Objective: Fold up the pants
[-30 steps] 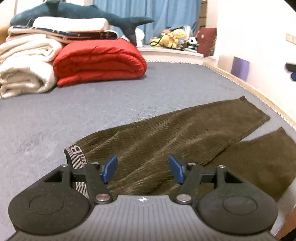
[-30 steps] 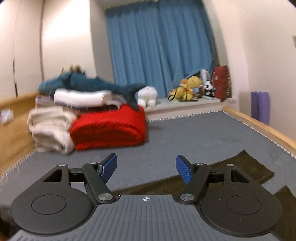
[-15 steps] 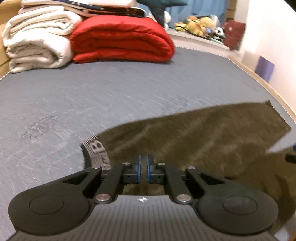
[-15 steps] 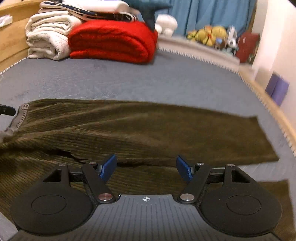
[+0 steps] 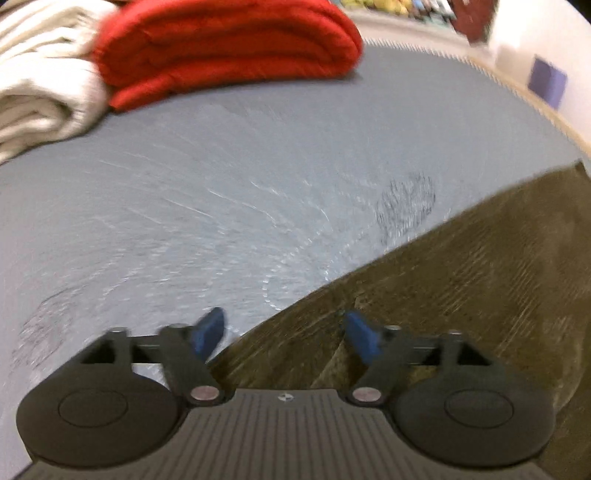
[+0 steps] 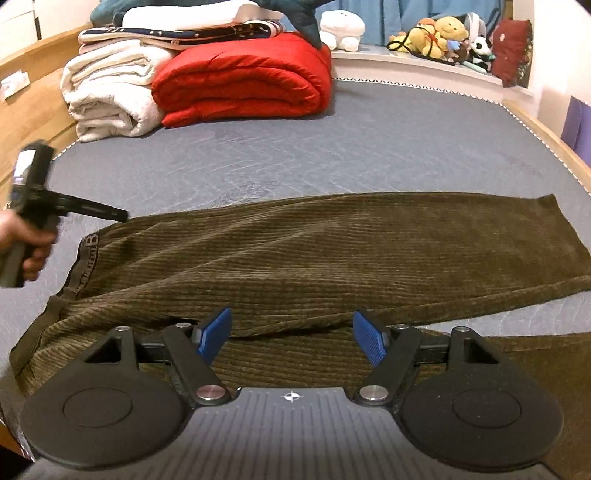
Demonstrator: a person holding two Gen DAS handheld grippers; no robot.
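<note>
Olive-brown corduroy pants (image 6: 314, 251) lie spread across the grey bed, waistband to the left, two legs running right. My right gripper (image 6: 291, 336) is open and empty, low over the near leg at its inner edge. My left gripper (image 5: 284, 332) is open and empty at the pants' far edge (image 5: 461, 266), its left finger over bare mattress. The left gripper also shows in the right wrist view (image 6: 92, 212), held in a hand just beyond the waistband (image 6: 86, 258).
A folded red blanket (image 6: 243, 81) and rolled white blankets (image 6: 107, 92) sit at the head of the grey mattress (image 6: 369, 147). Plush toys (image 6: 439, 33) line a ledge behind. A wooden bed rail (image 6: 546, 133) runs along the right.
My left gripper closed half a second ago and has opened again, shifting left and up off the waistband. My right gripper has dropped closer to the pants and stays open.
</note>
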